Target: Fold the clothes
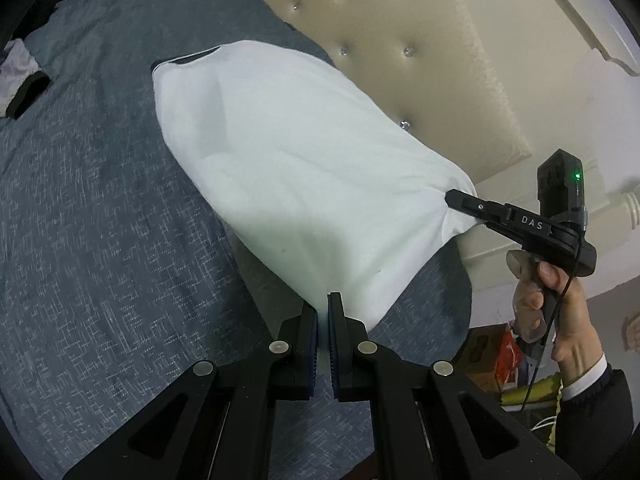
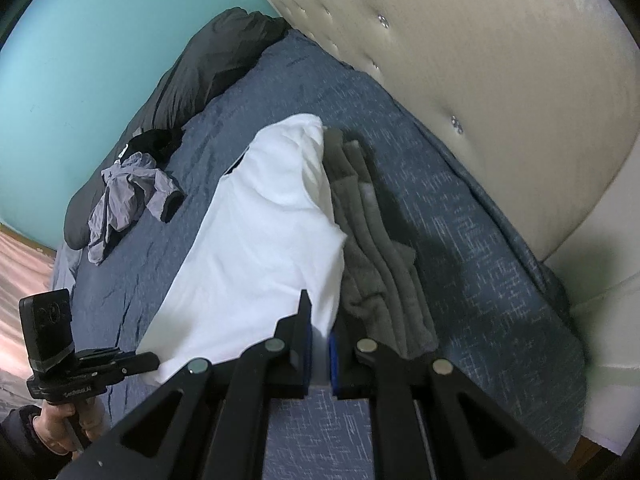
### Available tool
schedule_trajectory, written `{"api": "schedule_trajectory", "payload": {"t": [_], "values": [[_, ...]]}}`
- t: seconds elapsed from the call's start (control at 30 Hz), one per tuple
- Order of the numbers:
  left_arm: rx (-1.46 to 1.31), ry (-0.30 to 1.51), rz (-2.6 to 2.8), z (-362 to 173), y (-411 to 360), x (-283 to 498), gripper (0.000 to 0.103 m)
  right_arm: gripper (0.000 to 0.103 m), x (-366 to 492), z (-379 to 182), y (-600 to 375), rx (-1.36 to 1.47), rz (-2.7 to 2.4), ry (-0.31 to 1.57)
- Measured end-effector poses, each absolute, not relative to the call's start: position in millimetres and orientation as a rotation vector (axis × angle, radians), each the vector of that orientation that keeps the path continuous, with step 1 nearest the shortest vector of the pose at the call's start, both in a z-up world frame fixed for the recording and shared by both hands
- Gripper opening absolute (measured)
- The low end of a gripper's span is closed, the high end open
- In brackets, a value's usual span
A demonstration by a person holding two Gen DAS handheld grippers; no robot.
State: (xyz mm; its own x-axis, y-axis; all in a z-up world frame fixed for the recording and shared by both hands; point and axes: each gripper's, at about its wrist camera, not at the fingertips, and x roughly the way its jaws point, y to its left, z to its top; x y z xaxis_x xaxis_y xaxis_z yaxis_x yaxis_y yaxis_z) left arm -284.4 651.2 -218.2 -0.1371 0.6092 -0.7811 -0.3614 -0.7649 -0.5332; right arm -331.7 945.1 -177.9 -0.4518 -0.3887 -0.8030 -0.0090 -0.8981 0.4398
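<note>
Both tongs are clamped onto the same white cotton garment [image 1: 304,168], one at each near corner, so it hangs stretched between them over the bed with the blue-grey woven bedspread [image 1: 92,240]. The left tongs [image 1: 323,312] have their blue-padded fingers almost fully together with a thin bit of the white hem pinched in the gap; the right tongs [image 2: 320,340] look the same in their own view — nearly closed, white cloth squeezed between the pads. From the left camera you can also see the right tongs side-on, biting the far bottom corner, with a hand [image 1: 560,300] in a dark sleeve with a white cuff around the handle. The garment's far end, with a dark trim that looks like a collar, rests on the bedspread. Just beside it, on the headboard side, sits a stack of folded grey-brown clothes [image 2: 376,248] — touching the white fabric's edge as far as I can tell. Further off on the bed there's a crumpled lilac-grey garment [image 2: 128,196] and a black one [image 2: 158,142] next to a dark grey duvet [image 2: 200,72]. The cream tufted headboard [image 2: 460,80] runs along the side.
</note>
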Motion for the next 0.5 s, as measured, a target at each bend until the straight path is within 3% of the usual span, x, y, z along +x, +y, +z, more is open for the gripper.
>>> {"api": "schedule_trajectory", "payload": {"t": [0.3, 0.5], "values": [[-1.505, -0.290, 1.948, -227, 649, -282, 0.005, 0.006, -327, -185, 951, 1.522, -2.380, -0.609], [-1.505, -0.351, 1.935, -228, 641, -286, 0.005, 0.006, -321, -187, 962, 1.470, -2.331, -0.738]]}}
